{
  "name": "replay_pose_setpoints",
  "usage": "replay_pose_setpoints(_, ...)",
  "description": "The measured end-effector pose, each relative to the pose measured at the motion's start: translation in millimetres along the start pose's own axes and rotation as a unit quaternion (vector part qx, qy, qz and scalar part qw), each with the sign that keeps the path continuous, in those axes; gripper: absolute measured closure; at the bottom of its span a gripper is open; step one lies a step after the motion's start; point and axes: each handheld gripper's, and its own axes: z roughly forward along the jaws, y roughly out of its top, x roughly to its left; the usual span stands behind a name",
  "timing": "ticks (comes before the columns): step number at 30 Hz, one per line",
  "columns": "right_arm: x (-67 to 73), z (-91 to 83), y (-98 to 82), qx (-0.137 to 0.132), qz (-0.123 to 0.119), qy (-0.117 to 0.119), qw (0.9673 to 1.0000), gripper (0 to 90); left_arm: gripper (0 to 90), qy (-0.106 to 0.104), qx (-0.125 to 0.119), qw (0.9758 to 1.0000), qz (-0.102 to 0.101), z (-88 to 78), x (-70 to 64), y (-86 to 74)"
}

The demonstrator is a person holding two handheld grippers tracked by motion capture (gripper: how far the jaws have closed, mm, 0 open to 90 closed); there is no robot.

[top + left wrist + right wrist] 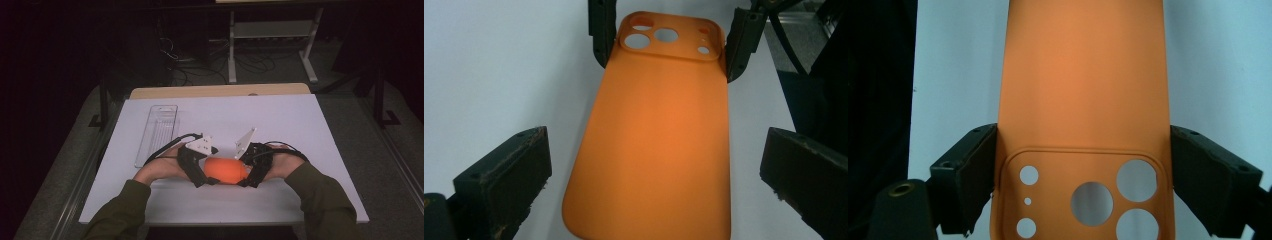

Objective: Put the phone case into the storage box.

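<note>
Looks like a two-handed hold being set up on an orange phone case, down around 6 o'clock on the white table, close to the near edge and slung between both tools. Right gripper clamped across the camera-cutout end: in the right gripper view, a black pad pressed against each long edge of the case, lens holes sitting at 6 o'clock. Same clamp visible from the other side at 12 o'clock in the left gripper view. Left gripper spread wide, straddling the plain end of the case with clear gaps at 3 and 9 o'clock, so not gripping anything yet. Can't tell whether the case is resting flat on the table or lifted a hair off it. Clear plastic tray parked up at roughly 10 o'clock from the case, untouched. Next move, best guess: squeezing the left pads in evenly on both edges, going gently to avoid bowing the soft shell or popping it out of the right clamp.
</note>
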Motion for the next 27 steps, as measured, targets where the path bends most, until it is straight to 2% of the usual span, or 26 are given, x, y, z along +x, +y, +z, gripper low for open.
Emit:
replay_pose_setpoints(1, -0.1, 0.4, 0.4, -0.001, -0.002, 0.002, 1.0000, 15.6, 0.0, -0.001, 0.002, 1.0000, 0.004, 1.1, -0.5, 0.2)
replay_pose_setpoints(3, 0.2, 0.9, 0.9, -0.002, -0.002, 0.003, 1.0000, 15.5, 0.0, -0.006, 0.008, 1.0000, 0.001, 2.9, -3.1, 0.4)
replay_pose_setpoints(5, 0.7, 1.2, 1.8, -0.003, -0.004, 0.003, 1.0000, 15.6, 0.0, -0.005, 0.012, 0.9998, 0.012, 5.1, -3.2, 1.0)
replay_pose_setpoints(9, 2.1, 1.4, 3.6, -0.005, -0.007, 0.005, 1.0000, 15.5, 0.0, -0.006, 0.017, 0.9998, 0.007, 7.9, -5.8, 1.5)
replay_pose_setpoints(19, 4.0, 2.2, 6.9, -0.008, -0.011, 0.007, 0.9999, 15.5, 0.0, -0.006, 0.040, 0.9989, 0.022, 15.0, -8.9, 2.0)
replay_pose_setpoints(21, 4.2, 2.2, 7.4, -0.008, -0.012, 0.008, 0.9999, 15.5, 0.0, -0.007, 0.037, 0.9992, 0.014, 17.3, -10.8, 1.8)
replay_pose_setpoints(27, 5.7, 2.3, 9.5, -0.008, -0.015, 0.010, 0.9998, 15.5, 0.0, -0.009, 0.049, 0.9986, 0.019, 21.2, -12.0, 1.6)
